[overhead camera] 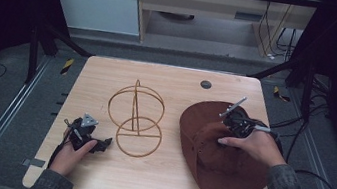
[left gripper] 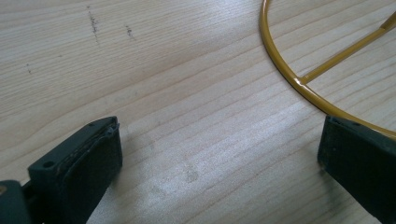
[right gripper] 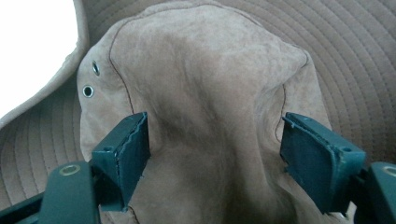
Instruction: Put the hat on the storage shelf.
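Hat (overhead camera: pixel 227 159): brown suede, wide-brimmed, lying on the right part of the wooden table (overhead camera: pixel 163 184); crown slumped and creased, two metal eyelets (right gripper: pixel 91 79) on its side.
Wire stand (overhead camera: pixel 134 117): gold, two rings joined by an upright loop, at mid-table, left of the hat and apart from it.
Right gripper (overhead camera: pixel 226 129): held over the hat's crown, jaws spread wide, one on either side of the crown's fold in the right gripper view; pads look just clear of the suede, nothing clamped yet.
Left gripper (overhead camera: pixel 104 143): low on the table beside the stand's lower ring (left gripper: pixel 299 84), jaws spread, holding nothing; right-hand jaw just beside the ring's wire, contact not certain.
Key relation: crown directly ahead of and between the right jaws, its crease running along the gripper's line of sight; probably only a closing pinch needed to take hold. Stand to the left of the hat, so any carry would go leftward.
Nearer hand: right for the hat, left for the stand.
Hidden or unclear: near part of the crown covered by the right hand (overhead camera: pixel 254 147) in the high view; hat's brim cut off in the right gripper view; most of the stand out of frame in the left gripper view.
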